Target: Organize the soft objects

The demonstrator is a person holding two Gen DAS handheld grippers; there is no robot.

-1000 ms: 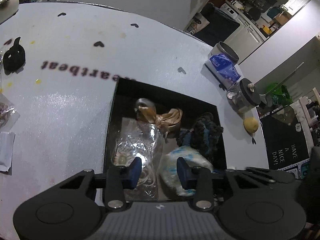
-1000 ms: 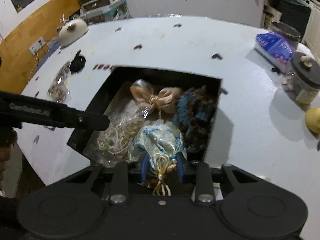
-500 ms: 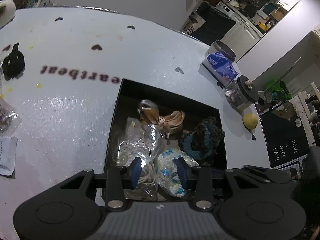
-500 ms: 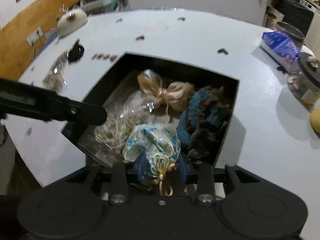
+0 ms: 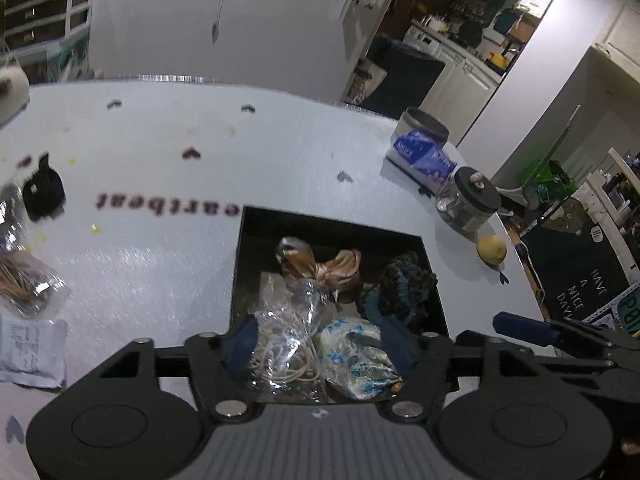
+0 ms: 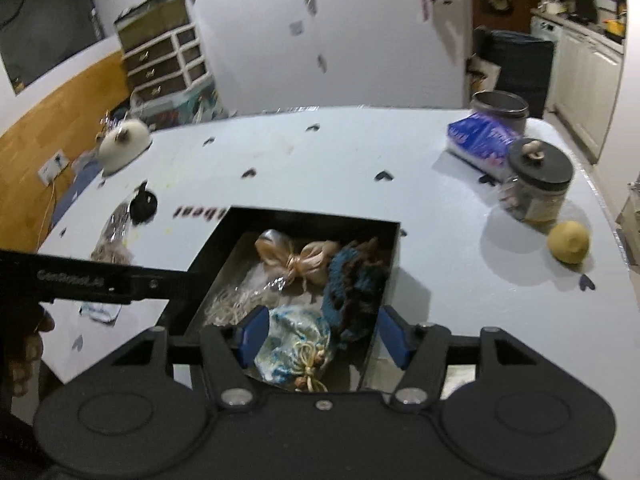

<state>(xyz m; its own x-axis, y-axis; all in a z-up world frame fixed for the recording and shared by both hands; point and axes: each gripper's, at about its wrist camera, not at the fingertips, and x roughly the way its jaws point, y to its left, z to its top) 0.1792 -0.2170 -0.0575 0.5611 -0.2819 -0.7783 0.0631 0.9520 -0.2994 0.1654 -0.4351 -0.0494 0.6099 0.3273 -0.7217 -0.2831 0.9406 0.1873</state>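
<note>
Both jaws are opening: the left hand-held gripper (image 5: 318,346) straddles the clear bag (image 5: 286,344), the right hand-held gripper (image 6: 322,334) the blue pouch (image 6: 294,342), neither pressed. Both look light, soft and crushable in the box (image 6: 312,216). The pouch's tied neck seems the surest hold; the bag's film looks slippery.

A pale wall (image 6: 360,40) rises behind the bench (image 6: 320,160), with small decorations stuck on it. To the left stands a white drawer unit (image 6: 164,60) against wood panelling (image 6: 48,120). On the right an opening shows a dim kitchen with white cabinets (image 6: 588,80). A black floor mat (image 5: 580,280) bears white lettering.
</note>
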